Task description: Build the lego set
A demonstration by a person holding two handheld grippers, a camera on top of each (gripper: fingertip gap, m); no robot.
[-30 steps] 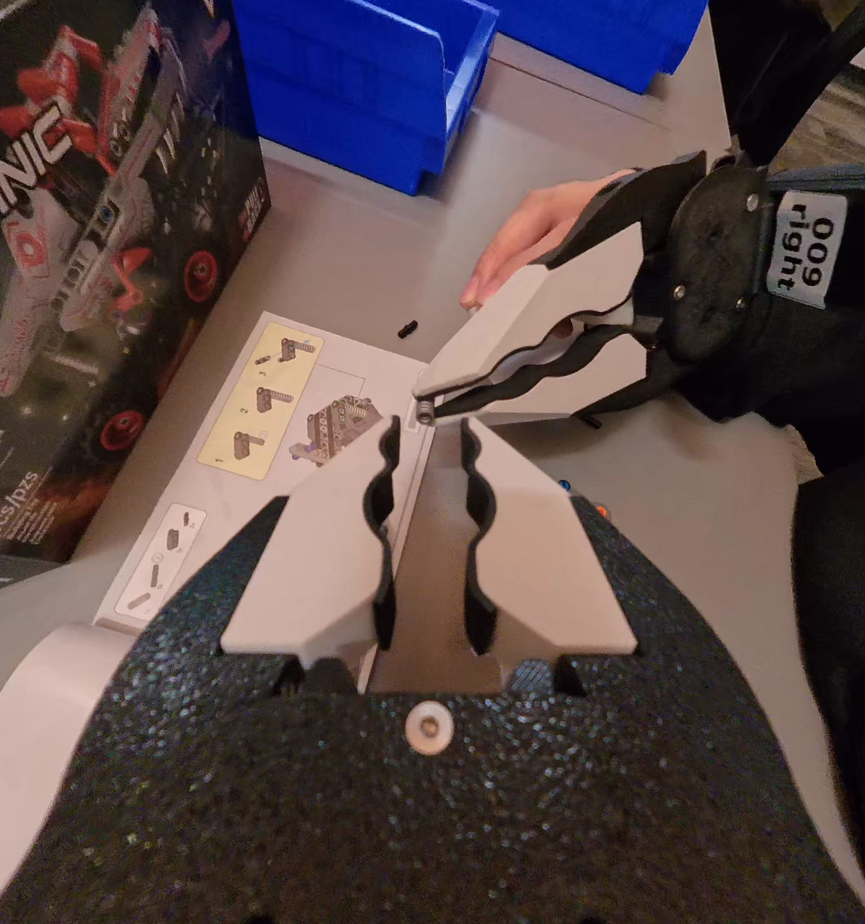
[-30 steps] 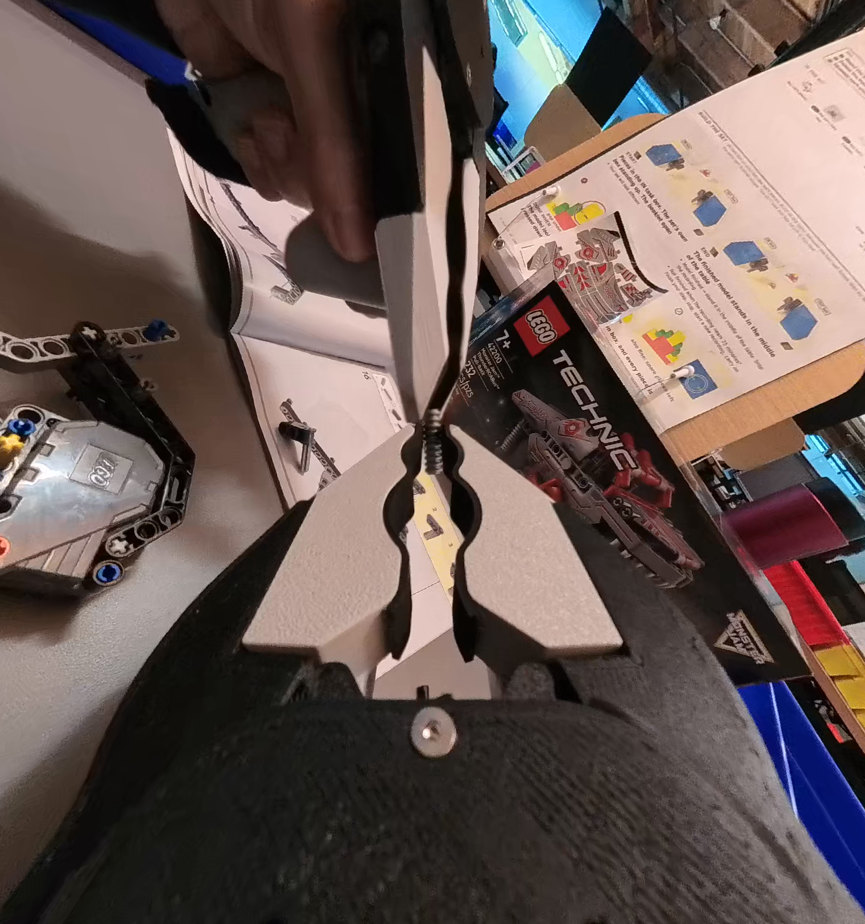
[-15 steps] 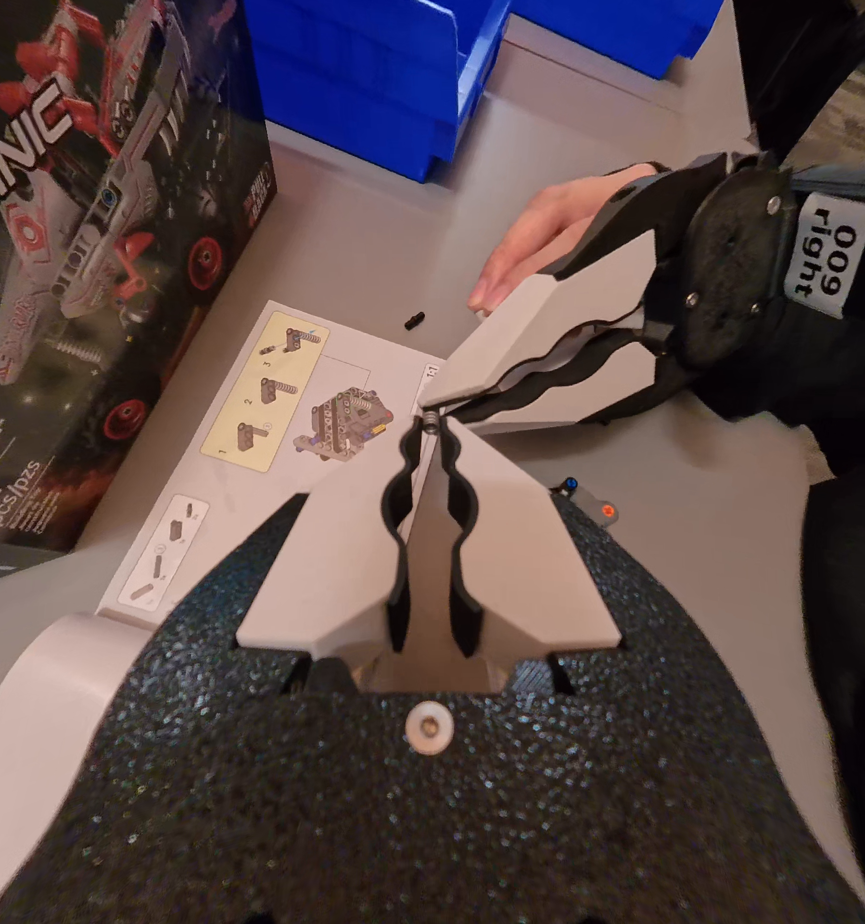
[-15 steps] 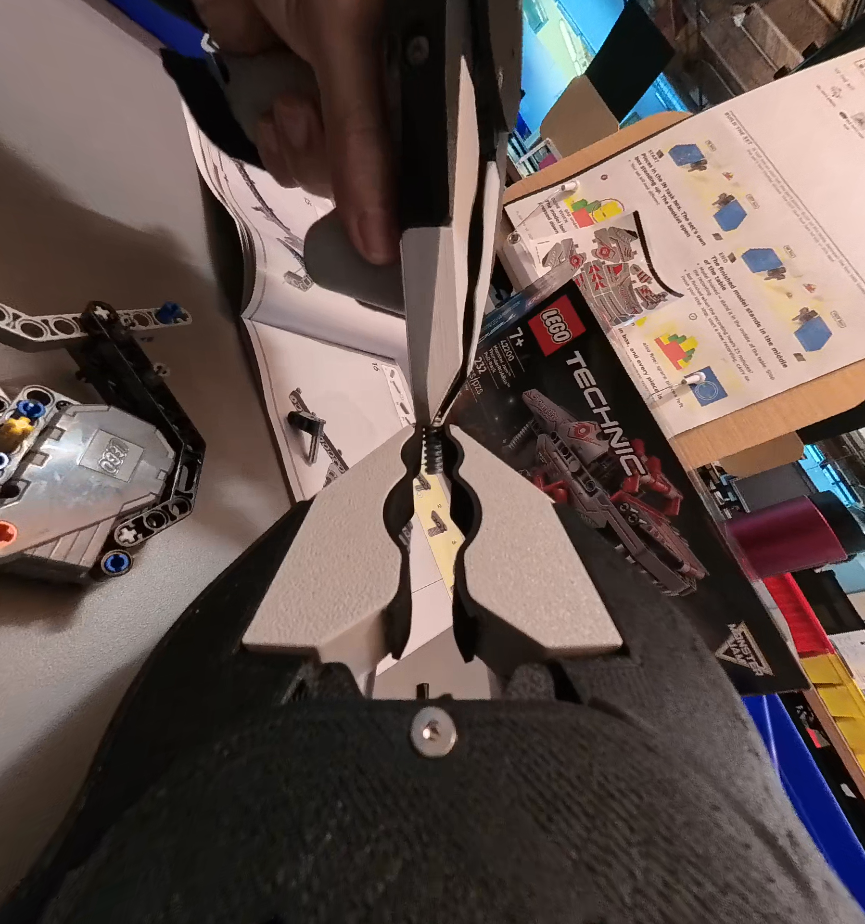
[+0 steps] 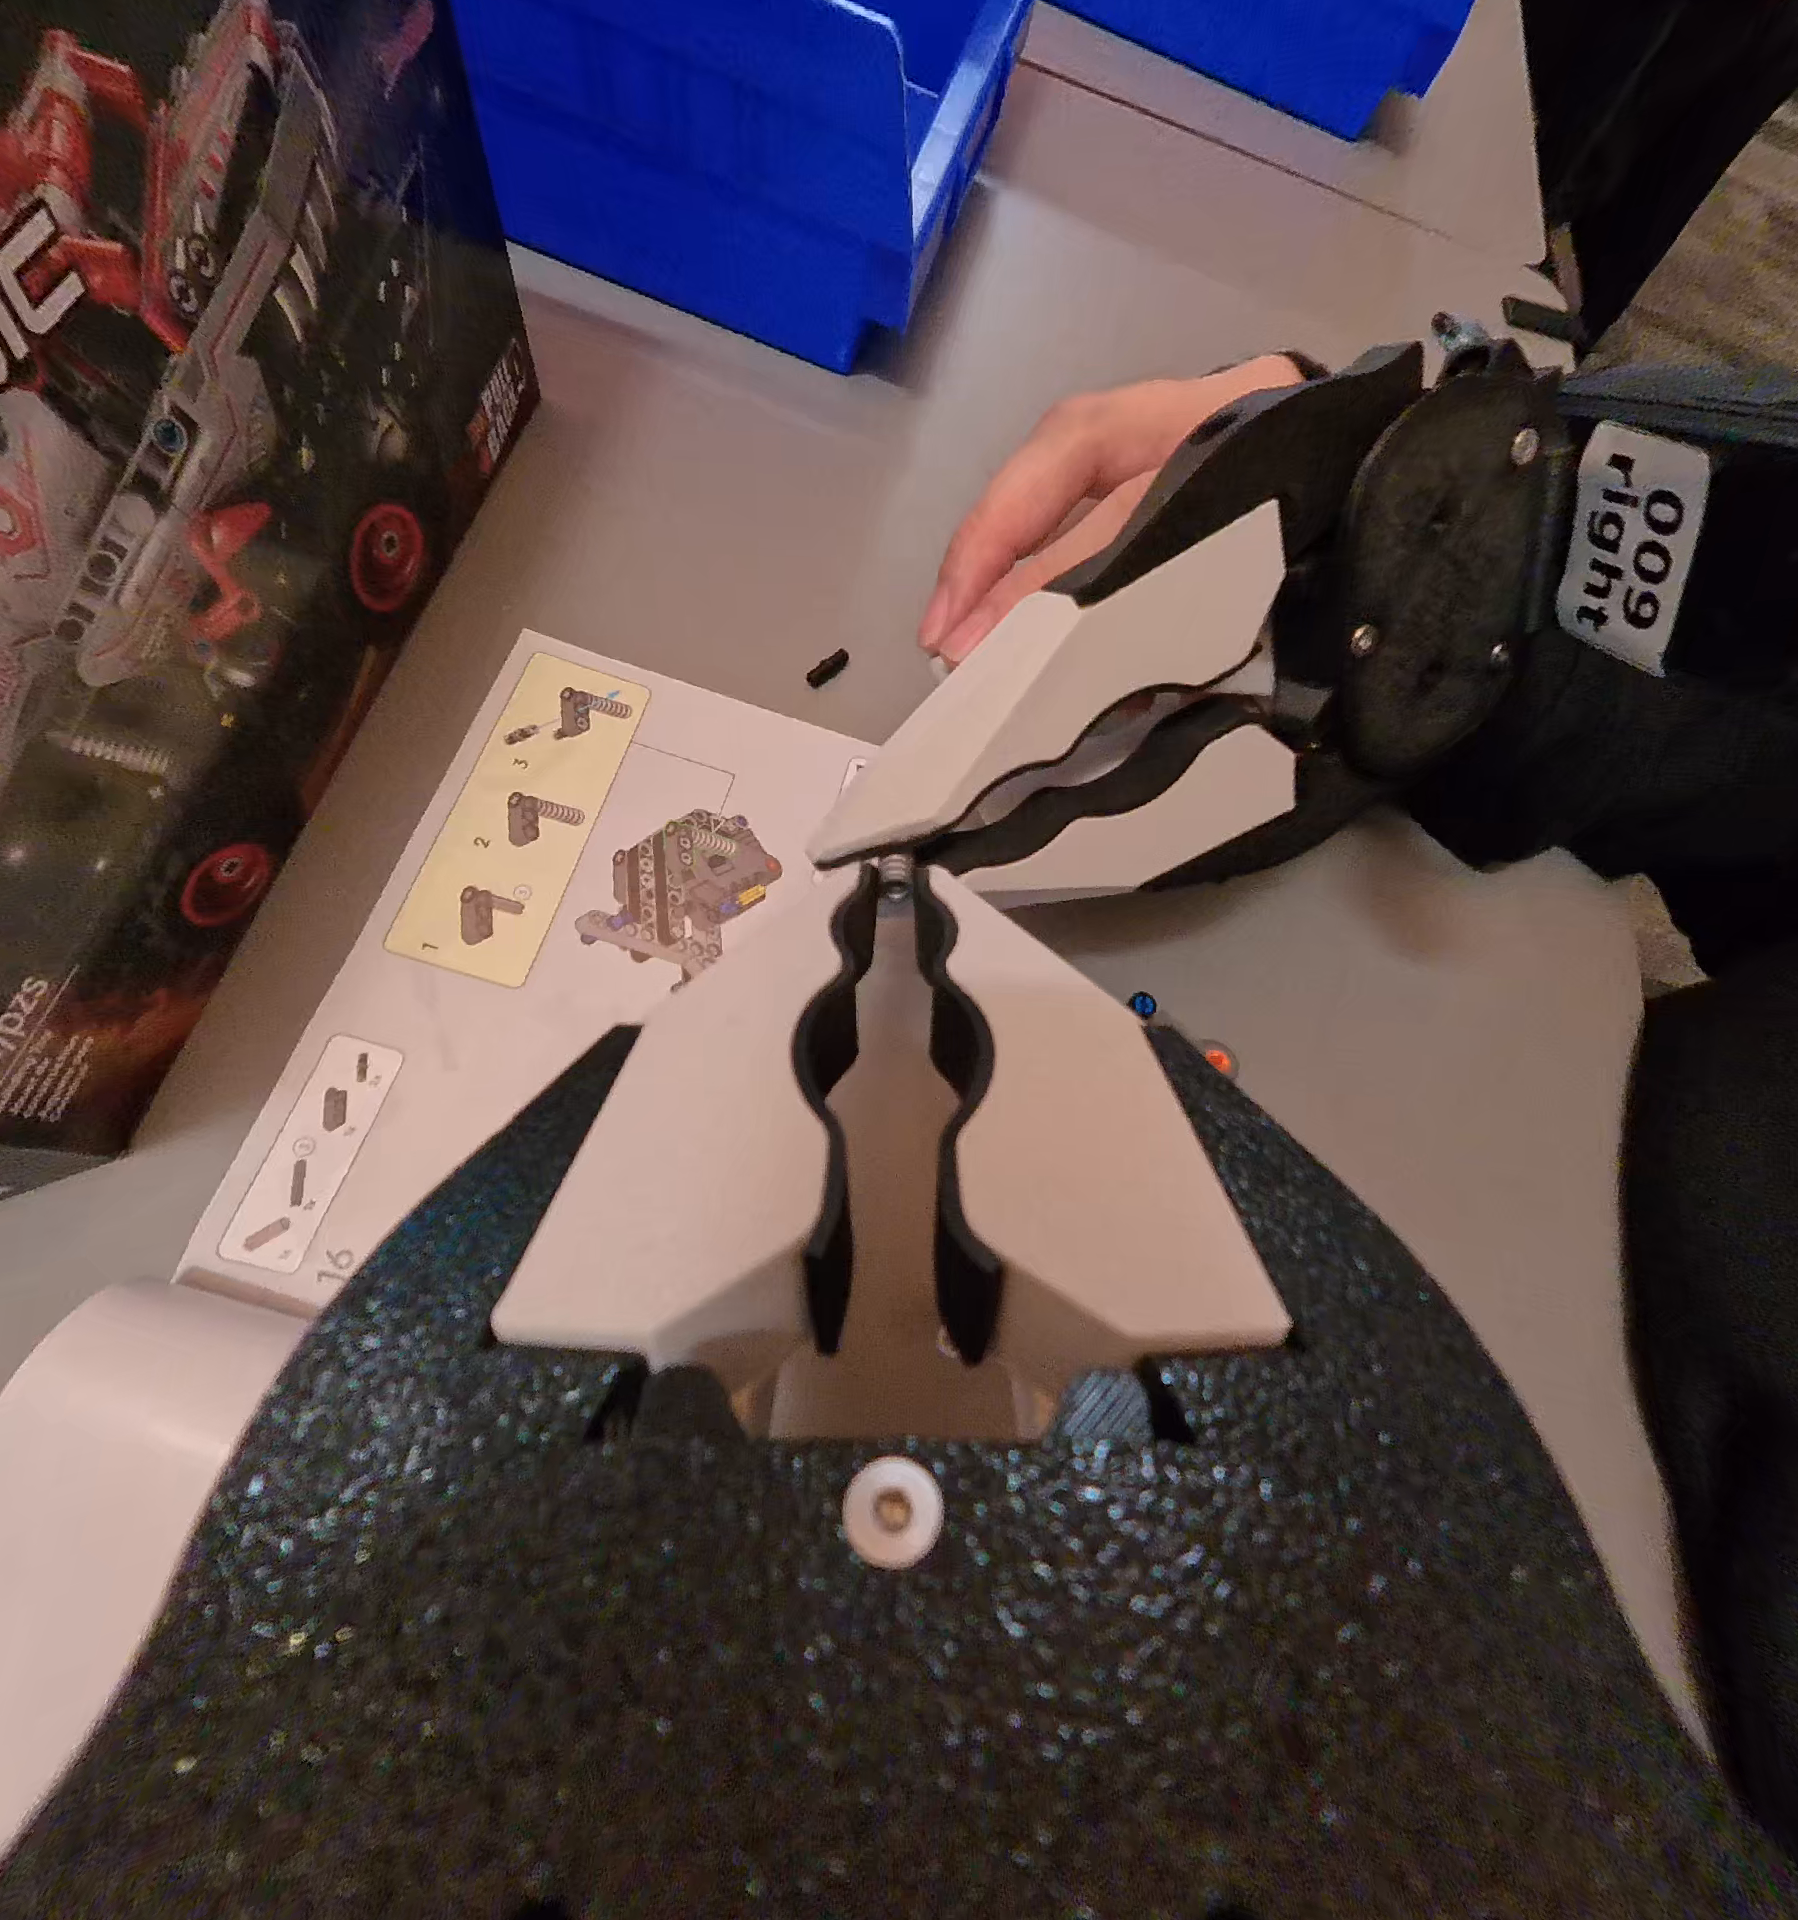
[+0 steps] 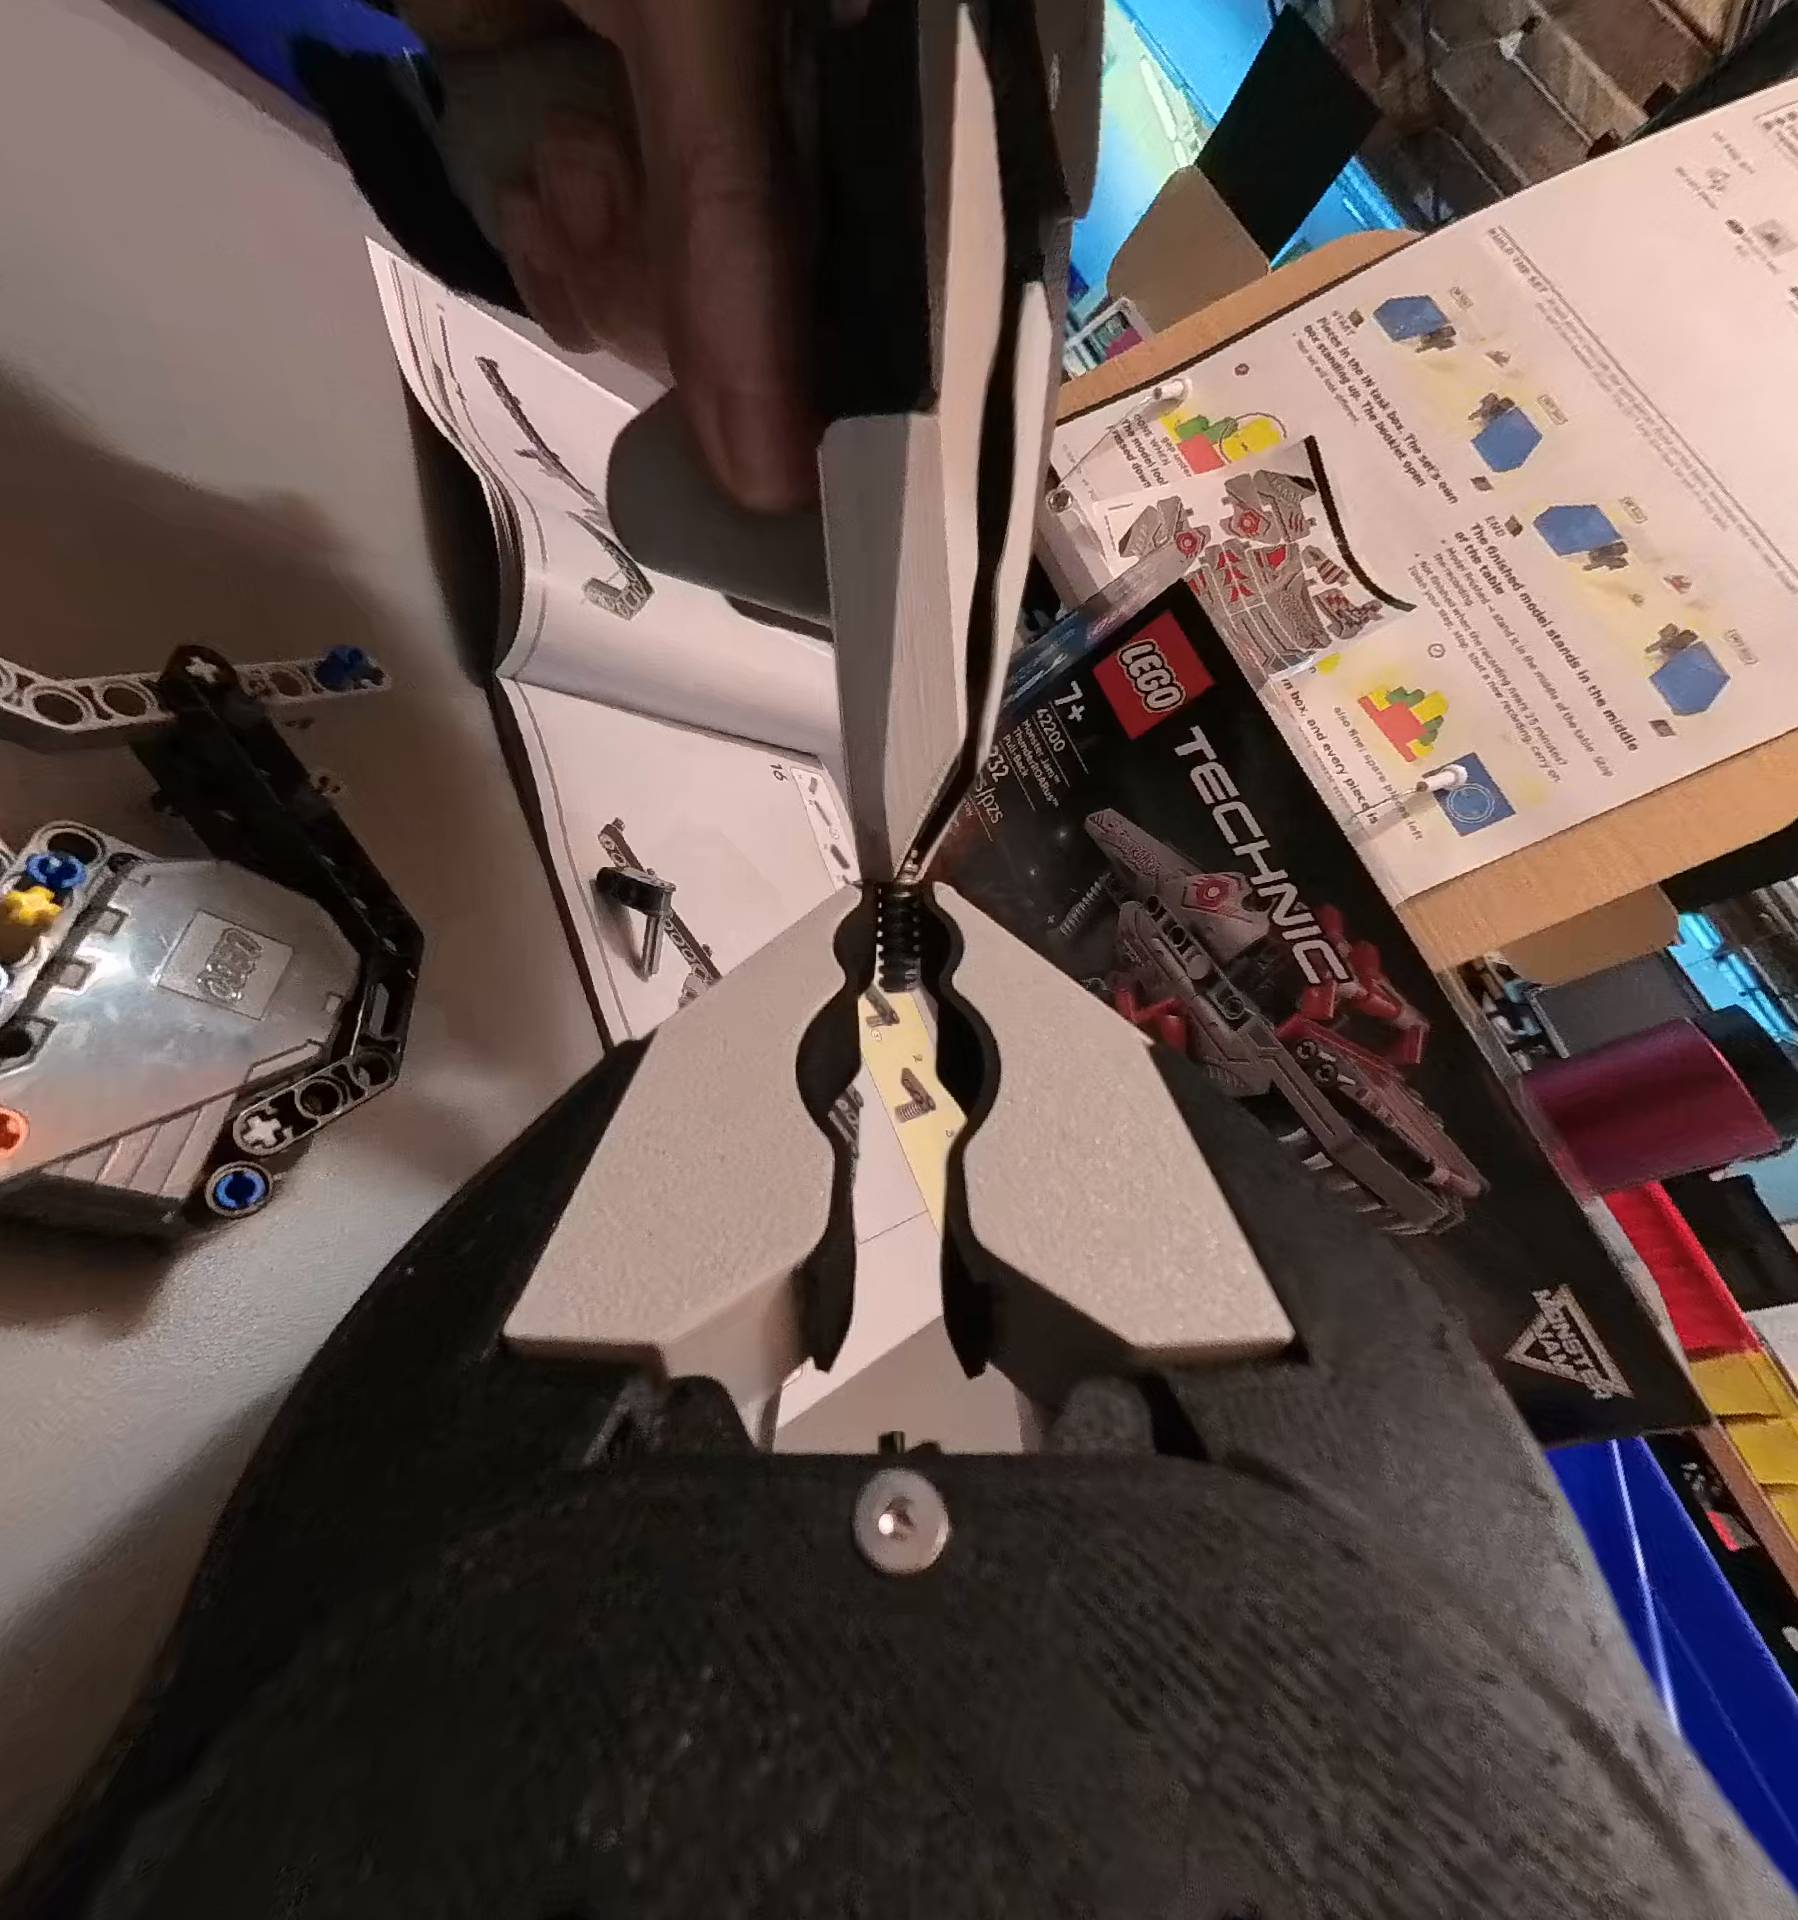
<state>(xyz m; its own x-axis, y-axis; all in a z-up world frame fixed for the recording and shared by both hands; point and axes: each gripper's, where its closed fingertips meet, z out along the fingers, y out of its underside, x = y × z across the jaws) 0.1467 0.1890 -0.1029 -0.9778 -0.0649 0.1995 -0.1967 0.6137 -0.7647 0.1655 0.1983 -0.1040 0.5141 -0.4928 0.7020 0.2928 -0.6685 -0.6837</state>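
Pinching one spring [image 6: 900, 940], both hand-held grippers, booklet [image 5: 562, 894] beneath

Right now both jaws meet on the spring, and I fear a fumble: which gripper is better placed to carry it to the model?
Right, probably. The right gripper has most of the spring lengthwise in its jaws and a clear view of the model; the left gripper pinches only the spring's end.

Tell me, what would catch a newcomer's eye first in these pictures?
Two grey claw-like grippers meet tip to tip over an open instruction booklet, the left gripper and right gripper pinching a tiny metal spring between them. Left of them in the right wrist view lies a half-built grey model.
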